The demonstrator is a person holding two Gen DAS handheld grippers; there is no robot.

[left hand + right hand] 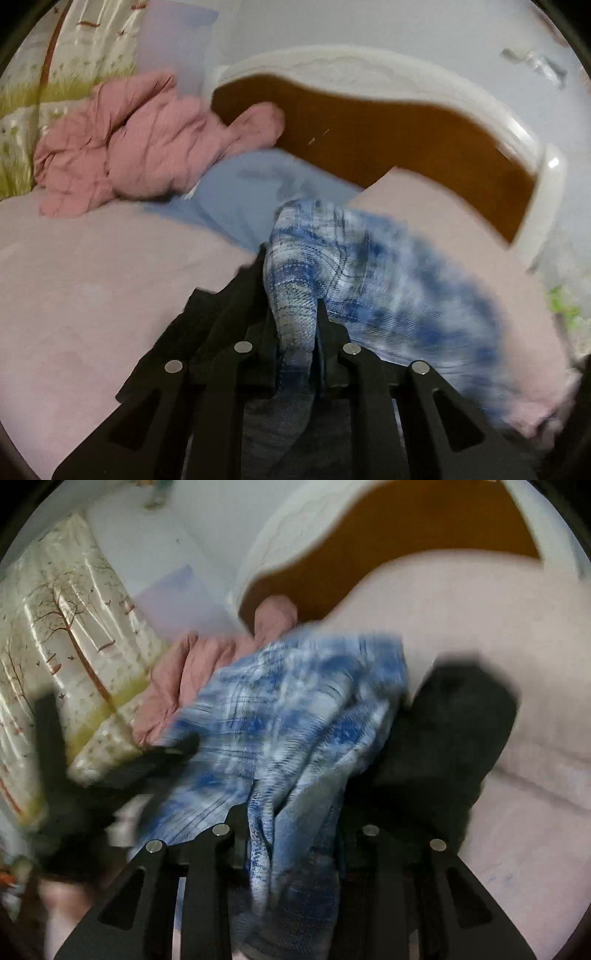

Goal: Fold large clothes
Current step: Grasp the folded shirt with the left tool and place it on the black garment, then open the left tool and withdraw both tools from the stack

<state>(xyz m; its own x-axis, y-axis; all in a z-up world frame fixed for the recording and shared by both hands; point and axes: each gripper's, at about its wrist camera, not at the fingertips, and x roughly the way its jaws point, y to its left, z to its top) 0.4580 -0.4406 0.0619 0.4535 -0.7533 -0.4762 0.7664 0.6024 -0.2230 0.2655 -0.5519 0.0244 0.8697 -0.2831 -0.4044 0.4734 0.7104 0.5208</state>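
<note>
Left gripper (295,291): black fingers pinched narrow on a bunched fold of the blue-and-white plaid flannel shirt (373,273), cloth trailing right of the fingers over the pale pink bed sheet (92,280). Right gripper (291,812): fingers clamped on a thicker wad of the same shirt, fabric spreading fwd & left of them, blurred. Crumpled pink quilted jacket (125,155) lies well beyond left fingers, near brown headboard w/ white trim (369,136). Black garment (450,731) just right of right fingers.

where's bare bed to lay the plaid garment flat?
Free: pink sheet in front of the pink jacket, left of the left gripper. Crowded: by the headboard, with jacket and blue cloth. Both grippers hold the plaid garment.
</note>
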